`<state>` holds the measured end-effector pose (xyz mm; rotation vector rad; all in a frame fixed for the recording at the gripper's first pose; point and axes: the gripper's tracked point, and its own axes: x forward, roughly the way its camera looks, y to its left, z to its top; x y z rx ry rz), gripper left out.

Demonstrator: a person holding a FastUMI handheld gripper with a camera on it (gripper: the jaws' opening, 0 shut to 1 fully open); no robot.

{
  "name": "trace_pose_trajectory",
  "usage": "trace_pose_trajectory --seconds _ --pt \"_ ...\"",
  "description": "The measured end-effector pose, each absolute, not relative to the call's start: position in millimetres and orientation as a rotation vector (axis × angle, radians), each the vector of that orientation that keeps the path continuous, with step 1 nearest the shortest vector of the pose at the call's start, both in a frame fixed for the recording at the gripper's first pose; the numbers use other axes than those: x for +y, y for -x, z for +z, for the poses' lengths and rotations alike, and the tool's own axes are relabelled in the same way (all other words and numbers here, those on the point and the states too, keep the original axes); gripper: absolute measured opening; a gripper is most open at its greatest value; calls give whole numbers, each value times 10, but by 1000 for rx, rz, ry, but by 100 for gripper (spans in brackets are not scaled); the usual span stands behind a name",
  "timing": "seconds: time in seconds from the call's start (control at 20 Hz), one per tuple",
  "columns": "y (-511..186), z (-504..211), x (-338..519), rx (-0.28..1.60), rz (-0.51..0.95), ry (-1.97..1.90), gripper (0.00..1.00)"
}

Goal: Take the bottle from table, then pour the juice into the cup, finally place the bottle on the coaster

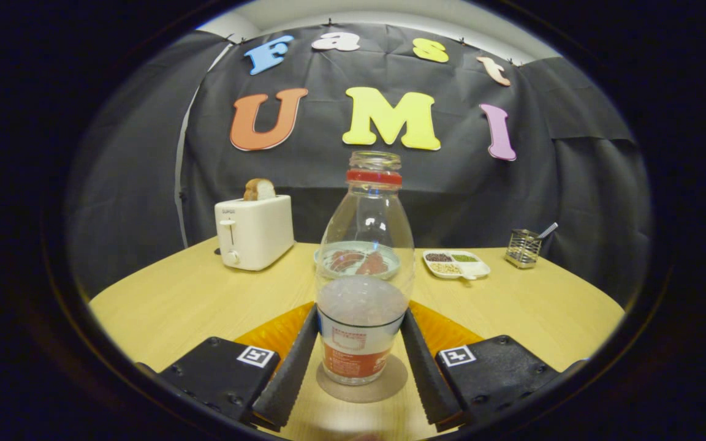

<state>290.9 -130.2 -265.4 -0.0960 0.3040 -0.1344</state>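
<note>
Clear glass bottle w/ red neck band & red label (363, 288) stands upright on round grey coaster (390, 386) on the wood surface (181, 306), dead centre between claw (359, 343) fingers. Claw looks released, fingers flanking w/ slight gaps. Next: back straight out.

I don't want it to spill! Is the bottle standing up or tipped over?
Standing up. The bottle sits straight on the coaster, its open neck on top, between the gripper fingers, which look spread just off its sides.
</note>
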Motion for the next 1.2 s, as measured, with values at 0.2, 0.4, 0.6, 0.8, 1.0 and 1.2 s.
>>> trace_pose_trajectory --seconds 0.2,0.4,0.6,0.8,1.0,1.2 --pt "-2850 -2648 -1325 321 -144 107 100" --pt "-2678 -2444 -1297 299 -147 113 100" --pt "-2312 -2085 -1207 267 -147 109 100" --pt "-1746 -1617 -1061 240 -123 85 100" --pt "-1193 -910 -900 153 -95 15 100" --pt "-756 -251 -845 81 -117 -28 100"
